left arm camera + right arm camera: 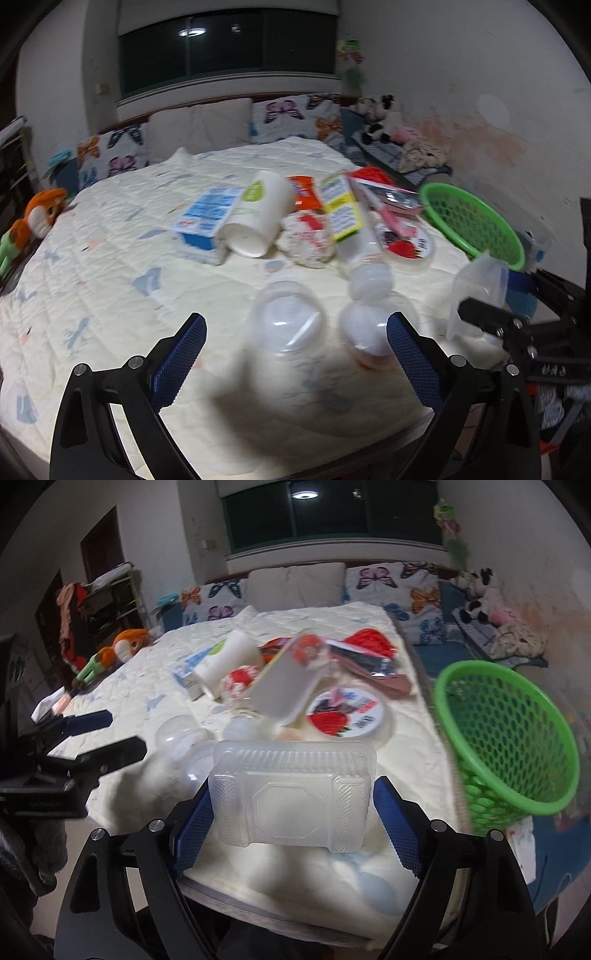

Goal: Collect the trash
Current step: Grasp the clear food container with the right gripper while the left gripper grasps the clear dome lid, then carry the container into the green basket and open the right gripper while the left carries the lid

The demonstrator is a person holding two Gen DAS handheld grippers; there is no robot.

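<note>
Quilt (110, 229) with trash beside green basket (517, 738); left tool (295, 332) spread, right tool (291, 812) pinching clear tray (291, 794)

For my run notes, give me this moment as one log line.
right tongs: shut on clear plastic clamshell box | left tongs: open, empty | green basket: right of box | phase: carrying

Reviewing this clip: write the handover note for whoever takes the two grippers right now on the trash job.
Right gripper: shut on a clear plastic clamshell box, lifted off the bed.
Left gripper: open, nothing between its fingers, above two clear plastic cups.
Green basket stands right of the bed; what it holds can't be made out.
Left on the quilt: milk carton, white paper cup, orange wrapper, plastic bottle, strawberry-print lid, crumpled wrapper.
Next, probably: box into basket, then cups.
</note>
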